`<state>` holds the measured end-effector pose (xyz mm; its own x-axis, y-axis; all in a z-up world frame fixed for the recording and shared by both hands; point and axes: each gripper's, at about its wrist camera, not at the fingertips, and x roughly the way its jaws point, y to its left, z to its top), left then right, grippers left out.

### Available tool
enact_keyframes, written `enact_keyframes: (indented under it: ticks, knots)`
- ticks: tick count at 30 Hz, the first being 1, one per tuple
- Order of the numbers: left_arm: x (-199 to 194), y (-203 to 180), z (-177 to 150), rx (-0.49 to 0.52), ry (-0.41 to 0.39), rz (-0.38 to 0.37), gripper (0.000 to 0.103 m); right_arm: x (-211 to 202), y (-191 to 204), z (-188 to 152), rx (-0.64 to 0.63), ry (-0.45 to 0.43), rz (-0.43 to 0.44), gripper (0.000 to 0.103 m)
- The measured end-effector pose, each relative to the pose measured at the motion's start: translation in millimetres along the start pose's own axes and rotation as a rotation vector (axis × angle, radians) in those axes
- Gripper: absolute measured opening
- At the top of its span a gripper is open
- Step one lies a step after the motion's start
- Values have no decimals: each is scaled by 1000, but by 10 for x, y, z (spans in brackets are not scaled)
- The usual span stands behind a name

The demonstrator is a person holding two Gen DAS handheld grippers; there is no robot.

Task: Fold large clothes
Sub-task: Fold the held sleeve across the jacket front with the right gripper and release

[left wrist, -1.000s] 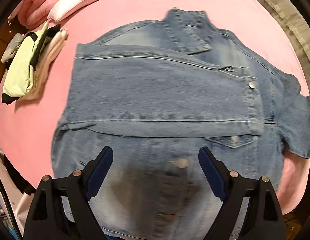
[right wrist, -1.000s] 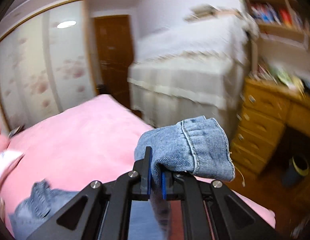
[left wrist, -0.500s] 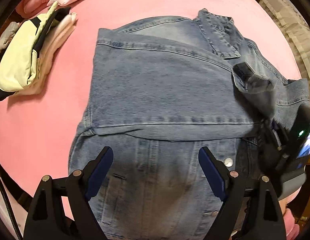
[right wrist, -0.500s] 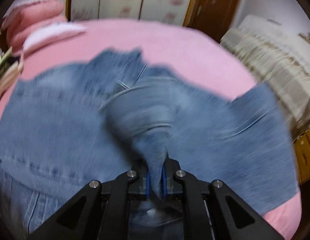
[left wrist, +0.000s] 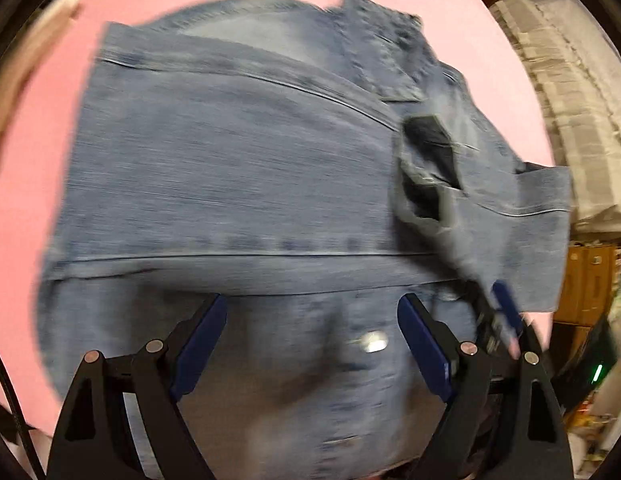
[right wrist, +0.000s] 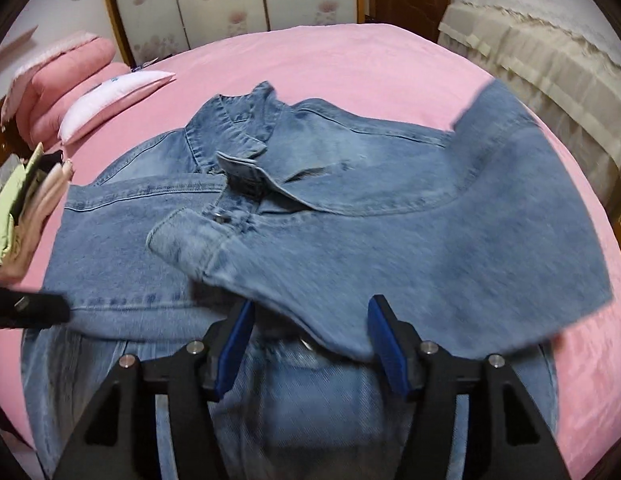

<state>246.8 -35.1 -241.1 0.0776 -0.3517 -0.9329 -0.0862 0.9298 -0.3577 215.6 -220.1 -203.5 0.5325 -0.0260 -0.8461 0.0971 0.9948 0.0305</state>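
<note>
Released since a moment ago, the sleeve [right wrist: 294, 280] lies folded across the jacket [right wrist: 390, 208] mid-frame, just beyond my right gripper [right wrist: 310, 344], both grippers' jaws apart, the left gripper [left wrist: 310, 344] over the hem.

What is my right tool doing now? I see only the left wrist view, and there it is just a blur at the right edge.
Observer: The right tool is open; it grips nothing.
Operator: Where is the sleeve, then?
Observer: The sleeve lies folded across the front of the denim jacket, with its cuff just below the collar.
Operator: What lies beyond the collar? My view cuts off there.
Observer: A white pillow rests on the pink bed, apart from the jacket, with pink pillows behind it.
</note>
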Motion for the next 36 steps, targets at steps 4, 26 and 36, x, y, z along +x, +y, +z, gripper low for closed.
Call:
enact_keyframes:
  ticks: [4,26,36]
  knots:
    - [271,-228,42,-49,49,-94,86,-132,-254,-179,48,18,-40,59]
    - [820,-1515,93,-55,-173,175,12,-135,-1540,-223,49,96,-110,60]
    - [-252,-1945,426,-111,-550,-15,6,257,-1714,-43,15,137,-10,60]
